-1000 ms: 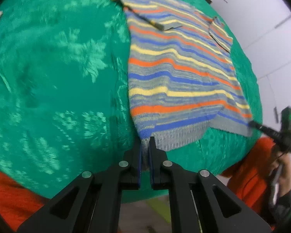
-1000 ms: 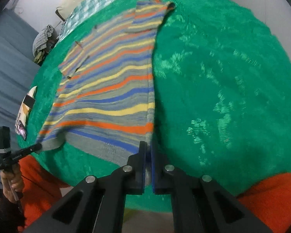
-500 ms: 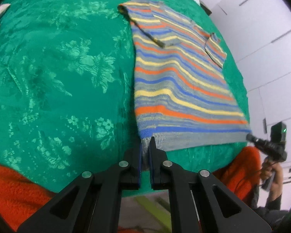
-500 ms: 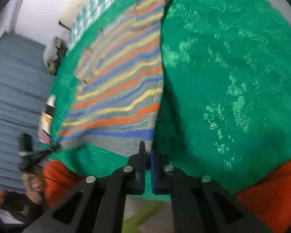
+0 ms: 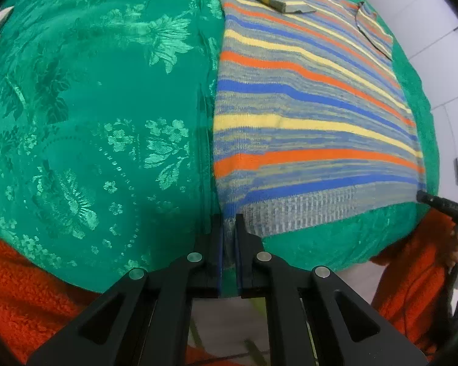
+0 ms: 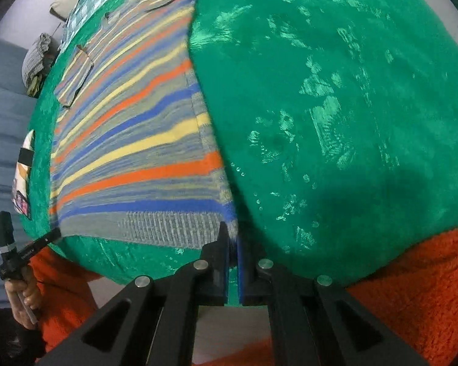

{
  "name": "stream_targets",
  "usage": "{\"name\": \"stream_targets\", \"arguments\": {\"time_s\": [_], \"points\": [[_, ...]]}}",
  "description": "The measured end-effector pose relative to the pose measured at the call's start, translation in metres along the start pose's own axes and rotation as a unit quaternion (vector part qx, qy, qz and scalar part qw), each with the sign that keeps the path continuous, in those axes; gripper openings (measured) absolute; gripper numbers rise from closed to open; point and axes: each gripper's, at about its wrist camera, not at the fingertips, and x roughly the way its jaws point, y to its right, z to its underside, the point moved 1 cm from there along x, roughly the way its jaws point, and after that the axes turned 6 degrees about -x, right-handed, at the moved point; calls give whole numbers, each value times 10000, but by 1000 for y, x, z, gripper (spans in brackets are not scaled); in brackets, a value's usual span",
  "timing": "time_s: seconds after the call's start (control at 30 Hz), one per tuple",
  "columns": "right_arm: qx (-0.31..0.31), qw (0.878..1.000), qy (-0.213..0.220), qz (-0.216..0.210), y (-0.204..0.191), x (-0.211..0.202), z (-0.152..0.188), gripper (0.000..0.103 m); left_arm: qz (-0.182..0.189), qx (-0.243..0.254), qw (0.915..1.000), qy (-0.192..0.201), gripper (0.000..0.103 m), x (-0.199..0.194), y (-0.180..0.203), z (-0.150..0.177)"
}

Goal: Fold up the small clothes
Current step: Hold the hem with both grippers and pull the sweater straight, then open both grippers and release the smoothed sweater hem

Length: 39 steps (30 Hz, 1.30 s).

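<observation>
A small striped knit sweater (image 5: 305,97), grey with orange, blue and yellow bands, lies spread flat on a green patterned tablecloth (image 5: 91,106). Its sleeves are folded in over the body. My left gripper (image 5: 228,228) is shut on the hem's left corner at the near table edge. My right gripper (image 6: 232,236) is shut on the hem's right corner; the sweater (image 6: 131,140) stretches away to the left of it. Each gripper shows in the other's view, at the far hem corner (image 5: 436,202) (image 6: 42,239).
The person's orange fleece sleeves (image 6: 412,289) sit along the near table edge. A grey bundle (image 6: 35,61) and a checked cloth (image 6: 88,6) lie beyond the table's far end. A printed card (image 6: 23,180) lies at the left edge.
Both grippers have come down and closer to the table with the hem corners still held. The hem is pulled straight and the sweater lies flatter and fills more of each view.
</observation>
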Motion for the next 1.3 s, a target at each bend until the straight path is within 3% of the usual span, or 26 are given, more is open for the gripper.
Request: {"name": "stream_targets", "arguments": {"time_s": [0.33, 1.17, 1.3], "points": [[-157, 9993, 79, 341, -12, 4, 3, 3, -171, 59, 9997, 186, 4, 10, 9, 3], [18, 9997, 168, 202, 1, 2, 4, 3, -270, 120, 9992, 264, 6, 18, 18, 6], [2, 9996, 193, 216, -1, -2, 5, 7, -278, 105, 9992, 273, 9, 16, 18, 8]]}}
